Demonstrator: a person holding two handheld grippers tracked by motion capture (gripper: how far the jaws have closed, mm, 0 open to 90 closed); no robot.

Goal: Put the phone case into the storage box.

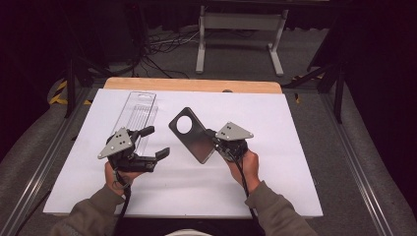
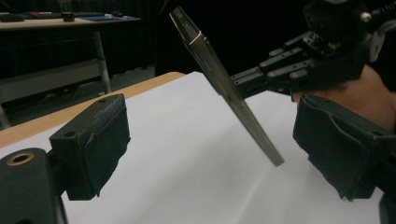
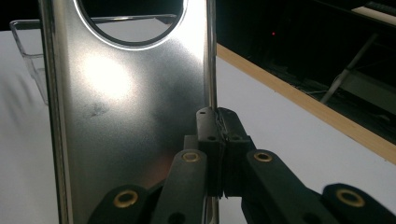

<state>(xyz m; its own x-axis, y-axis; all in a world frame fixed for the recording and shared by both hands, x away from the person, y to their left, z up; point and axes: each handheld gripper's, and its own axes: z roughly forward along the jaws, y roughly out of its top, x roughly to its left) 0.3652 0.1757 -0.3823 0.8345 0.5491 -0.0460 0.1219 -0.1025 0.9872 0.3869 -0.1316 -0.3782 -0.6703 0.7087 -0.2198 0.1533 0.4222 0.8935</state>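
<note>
Metal plate (image 1: 191, 134) with a round hole hangs tilted above the white table (image 1: 275, 172), its edge clamped between the closed jaws of the right gripper (image 1: 215, 139). Left gripper (image 1: 158, 142), jaws wide apart and empty, hovers beside it, near a clear plastic package (image 1: 139, 110).

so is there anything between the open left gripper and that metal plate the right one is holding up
Nothing visible. The left gripper stands open beside the metal plate, with bare white table between them. The right gripper clamps the plate's far edge. The clear plastic package lies behind the left gripper, off that line.
</note>
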